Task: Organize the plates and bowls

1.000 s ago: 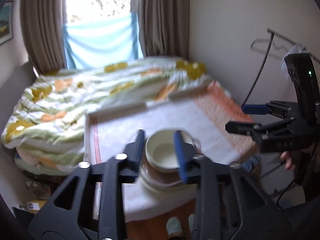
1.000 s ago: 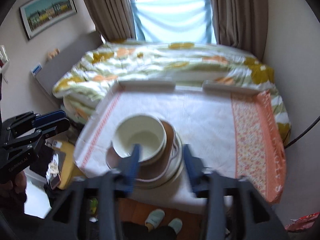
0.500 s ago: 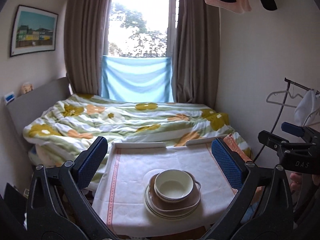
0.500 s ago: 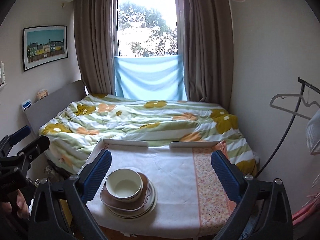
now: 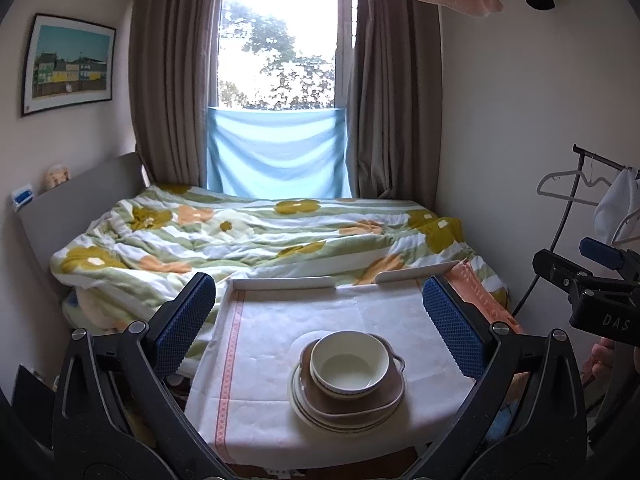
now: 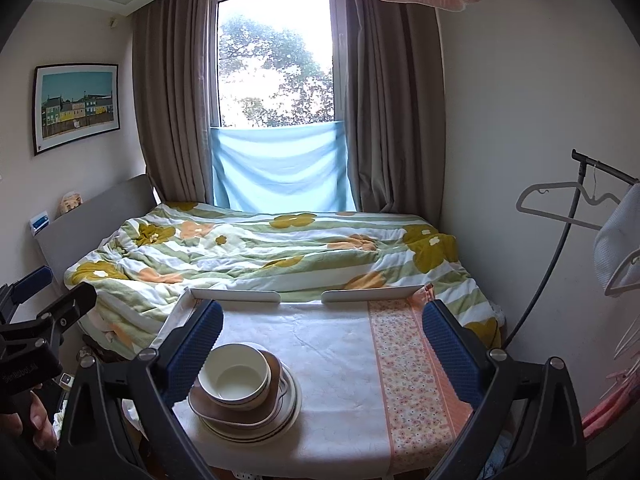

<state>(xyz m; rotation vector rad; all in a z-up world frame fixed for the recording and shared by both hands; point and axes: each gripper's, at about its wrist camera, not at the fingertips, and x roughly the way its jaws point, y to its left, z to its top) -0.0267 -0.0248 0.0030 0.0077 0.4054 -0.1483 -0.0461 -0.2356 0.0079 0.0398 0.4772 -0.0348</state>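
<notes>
Left wrist view: the left gripper (image 5: 318,316) has its jaws spread wide, blue pads far apart with nothing between them; they have just been opening. Below and beyond them, a cream bowl (image 5: 349,364) sits upright, mouth up, on a brown squarish plate (image 5: 356,398), which lies flat on a stack of round cream plates (image 5: 316,410). The brown plate's small handle (image 5: 398,362) sticks out to the right, so its long axis runs roughly left to right. The stack stands near the front edge of the worktop (image 5: 264,360), which is covered by a white cloth with an orange stripe down its left side. At the right edge the right gripper (image 5: 592,276) shows from the side, with fingertips of the hand (image 5: 598,360) that carries it below.

Right wrist view: the right gripper (image 6: 322,338) also has its jaws spread and empty, having just been opening. Here the bowl (image 6: 234,374) and plates (image 6: 280,412) lie toward the worktop's (image 6: 332,344) front left, partly behind the left pad. This view alone shows the floral orange cloth (image 6: 412,372) broadly along the worktop's right side. The left gripper (image 6: 44,312) and its holding hand (image 6: 34,420) appear at the left edge. A bed (image 6: 260,256) with a flowered quilt lies behind.
</notes>
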